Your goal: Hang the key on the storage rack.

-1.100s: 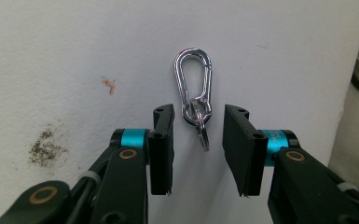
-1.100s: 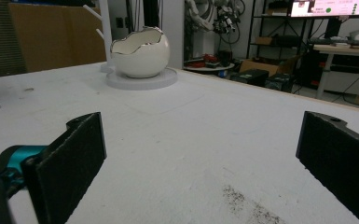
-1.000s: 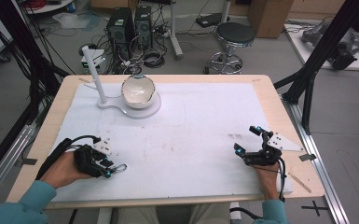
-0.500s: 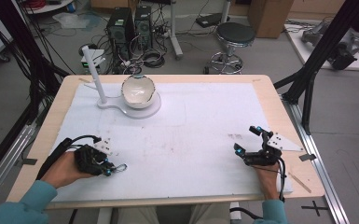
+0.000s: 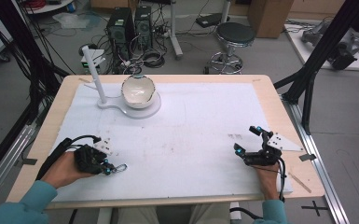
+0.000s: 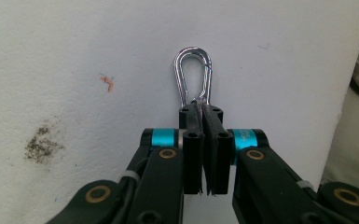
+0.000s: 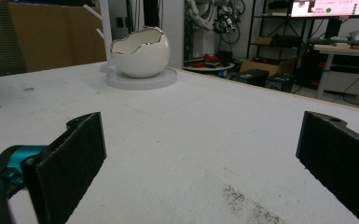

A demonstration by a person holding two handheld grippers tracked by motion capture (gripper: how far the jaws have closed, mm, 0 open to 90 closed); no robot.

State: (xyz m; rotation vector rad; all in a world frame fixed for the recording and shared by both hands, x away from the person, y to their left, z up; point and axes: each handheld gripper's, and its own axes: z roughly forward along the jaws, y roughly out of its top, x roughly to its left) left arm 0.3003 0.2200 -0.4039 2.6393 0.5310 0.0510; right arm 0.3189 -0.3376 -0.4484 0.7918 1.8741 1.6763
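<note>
White sheeting (image 5: 186,135) covers a pale wooden table (image 5: 261,81) in a cluttered workshop, with computer towers (image 5: 130,23) and a round black stool (image 5: 234,35) on the grey floor beyond its far edge. At the near left corner the person's left hand holds the left gripper (image 5: 106,166) low over the sheet, and its jaws have just been closing: in the left gripper view (image 6: 204,140) the two black pads are pressed together on the narrow end of a small shiny silver metal carabiner clip (image 6: 194,74), whose rounded loop sticks out past the fingertips and lies against the white surface. In the high view the clip (image 5: 119,168) shows just beyond the gripper's tip, near the table's front edge. Farther back and a little to the right stands a white egg-shaped ceramic bowl with a jagged silver rim (image 5: 139,91) on a round white base (image 5: 151,110), joined to a white upright post with pegs (image 5: 94,74). Well apart, at the near right, the right gripper (image 5: 248,140) rests by the sheet with its jaws spread wide and nothing between them; the right gripper view looks across bare sheet towards the bowl (image 7: 140,51).
</note>
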